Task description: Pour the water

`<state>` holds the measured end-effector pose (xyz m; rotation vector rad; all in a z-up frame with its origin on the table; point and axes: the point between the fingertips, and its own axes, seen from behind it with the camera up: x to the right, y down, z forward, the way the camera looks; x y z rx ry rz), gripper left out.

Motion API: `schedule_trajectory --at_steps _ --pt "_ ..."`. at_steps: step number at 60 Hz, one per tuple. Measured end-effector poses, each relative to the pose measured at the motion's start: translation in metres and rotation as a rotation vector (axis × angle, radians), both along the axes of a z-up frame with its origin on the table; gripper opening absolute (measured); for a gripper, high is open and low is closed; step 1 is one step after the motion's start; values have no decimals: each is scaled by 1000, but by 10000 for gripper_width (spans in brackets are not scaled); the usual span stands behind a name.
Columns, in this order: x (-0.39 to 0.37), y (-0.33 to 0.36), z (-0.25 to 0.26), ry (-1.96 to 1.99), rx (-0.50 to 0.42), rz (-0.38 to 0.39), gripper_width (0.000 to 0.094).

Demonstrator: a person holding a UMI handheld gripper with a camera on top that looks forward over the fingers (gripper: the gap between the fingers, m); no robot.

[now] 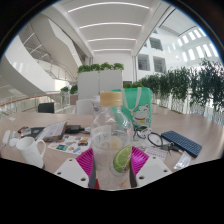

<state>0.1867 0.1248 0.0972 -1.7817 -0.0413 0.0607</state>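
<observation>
Your gripper squeezes a clear plastic bottle with a white cap between both pink pads, so it cannot slip when you tip it. It stands upright, so no water spills yet. Left of it on the cluttered table sits a white mug, likely for the water. Far off stand green plants.

My view is bright and evenly daylit from ceiling strip lights and tall windows. Fisheye bending curves the edges strongly. Shadows are soft; glare washes the windows out.
</observation>
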Motion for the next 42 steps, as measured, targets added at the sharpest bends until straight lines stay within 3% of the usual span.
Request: schedule_trajectory --at_steps 10,12,14,25,32,39,42 --pt "-19 -1 5 7 52 72 492" --pt "-20 3 -2 -14 44 73 498" --pt "-21 3 5 -19 94 75 497" --pt "-17 4 4 20 103 67 510" --pt "-19 0 -10 3 7 80 589" --pt "-25 -31 -34 15 -146 101 832" --pt "-24 -50 -30 24 -158 84 847"
